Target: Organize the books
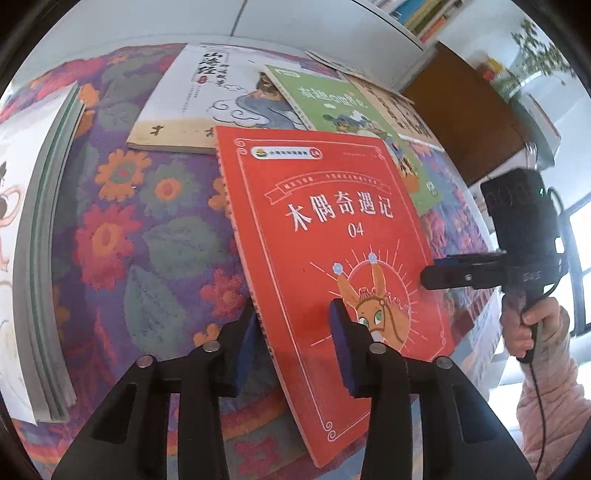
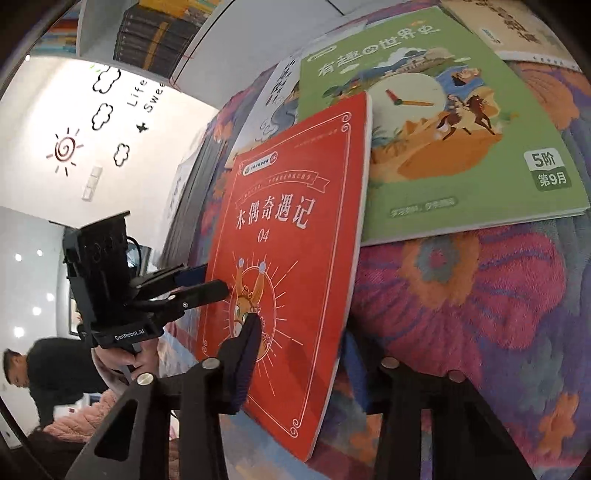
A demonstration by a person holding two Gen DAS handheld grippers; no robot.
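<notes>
A red book (image 1: 325, 236) (image 2: 288, 243) is held tilted above the flowered tablecloth (image 1: 147, 229). My left gripper (image 1: 295, 339) straddles its lower edge, one pad on the cover and one behind it. It shows from the side in the right wrist view (image 2: 214, 284). My right gripper (image 2: 295, 354) grips the book's bottom edge the same way, and shows at the book's right edge in the left wrist view (image 1: 428, 273). A green book (image 1: 354, 122) (image 2: 443, 122) and a white book (image 1: 207, 99) lie flat behind it.
A stack of thin books (image 1: 40, 258) lies at the left of the table. A tan book (image 1: 399, 107) lies beyond the green one. Shelves of books (image 2: 155, 33) stand behind the table. A person in black (image 2: 44, 373) bends at the far left.
</notes>
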